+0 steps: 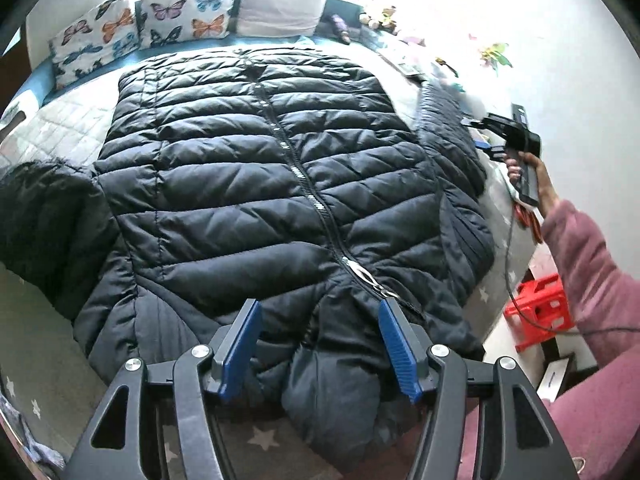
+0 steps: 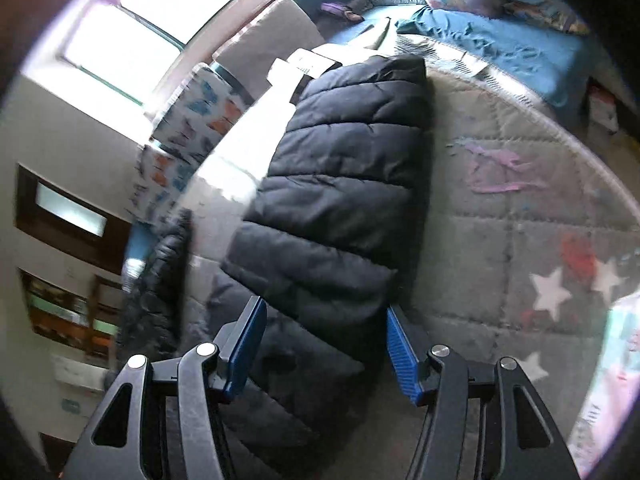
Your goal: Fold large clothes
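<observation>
Ahead of the left hand-held gripper (image 1: 318, 346), jaws apart and empty, the dark puffer jacket (image 1: 256, 184) lies spread on the bed (image 1: 60, 128); its collar end is hidden below. Right hand-held gripper (image 2: 326, 350), also open, views a blurred sleeve (image 2: 340, 184).

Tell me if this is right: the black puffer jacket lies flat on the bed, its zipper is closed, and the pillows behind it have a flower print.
One detail is wrong. The pillows have a butterfly print, not flowers; the left wrist view shows it clearly. The rest holds: the jacket lies flat on the bed and its zipper is closed.
</observation>
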`<action>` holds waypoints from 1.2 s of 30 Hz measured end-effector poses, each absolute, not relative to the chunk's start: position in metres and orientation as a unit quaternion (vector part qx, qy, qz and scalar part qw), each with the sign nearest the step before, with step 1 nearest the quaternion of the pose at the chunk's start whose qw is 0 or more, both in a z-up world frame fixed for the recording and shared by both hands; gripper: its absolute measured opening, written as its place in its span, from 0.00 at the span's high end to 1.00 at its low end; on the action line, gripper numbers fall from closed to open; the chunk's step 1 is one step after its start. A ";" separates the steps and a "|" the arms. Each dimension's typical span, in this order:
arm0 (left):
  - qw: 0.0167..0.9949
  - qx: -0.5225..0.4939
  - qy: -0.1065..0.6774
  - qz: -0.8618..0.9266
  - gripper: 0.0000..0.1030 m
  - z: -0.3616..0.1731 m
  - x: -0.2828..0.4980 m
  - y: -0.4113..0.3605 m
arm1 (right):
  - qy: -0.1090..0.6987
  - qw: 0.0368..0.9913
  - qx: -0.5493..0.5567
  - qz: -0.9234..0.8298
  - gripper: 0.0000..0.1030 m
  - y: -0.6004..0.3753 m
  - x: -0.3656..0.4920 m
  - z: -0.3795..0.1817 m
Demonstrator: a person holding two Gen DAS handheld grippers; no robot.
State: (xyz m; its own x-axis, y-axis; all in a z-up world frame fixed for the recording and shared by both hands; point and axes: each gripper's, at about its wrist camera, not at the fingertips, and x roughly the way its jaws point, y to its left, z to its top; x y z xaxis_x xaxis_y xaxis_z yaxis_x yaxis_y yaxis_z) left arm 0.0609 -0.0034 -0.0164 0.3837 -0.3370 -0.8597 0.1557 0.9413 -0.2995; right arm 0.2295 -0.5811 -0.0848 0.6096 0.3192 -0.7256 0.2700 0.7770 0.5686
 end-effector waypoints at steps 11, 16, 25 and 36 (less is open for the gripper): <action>0.845 -0.099 0.517 -0.095 0.38 -0.016 0.084 0.019 | 0.333 0.854 0.387 0.095 0.91 -0.581 0.224 -0.045; 0.858 -0.132 0.493 -0.063 0.38 -0.010 0.080 0.057 | 0.292 0.899 0.296 0.136 0.92 -0.524 0.223 0.036; 0.871 -0.183 0.456 -0.016 0.38 -0.011 0.036 0.124 | 0.300 0.912 0.063 0.273 0.92 -0.309 0.197 0.093; 0.868 -0.215 0.445 -0.043 0.38 -0.027 0.003 0.146 | 0.455 0.781 -0.235 0.358 0.89 -0.102 0.121 -0.075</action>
State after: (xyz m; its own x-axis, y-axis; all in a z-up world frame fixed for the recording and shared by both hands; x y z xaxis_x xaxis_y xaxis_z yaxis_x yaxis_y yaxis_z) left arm 0.0025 0.1457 -0.0266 0.6007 -0.2664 -0.7538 -0.1167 0.9036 -0.4123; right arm 0.1212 -0.1024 -0.0750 0.3301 0.3457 -0.8784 -0.7731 0.6329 -0.0414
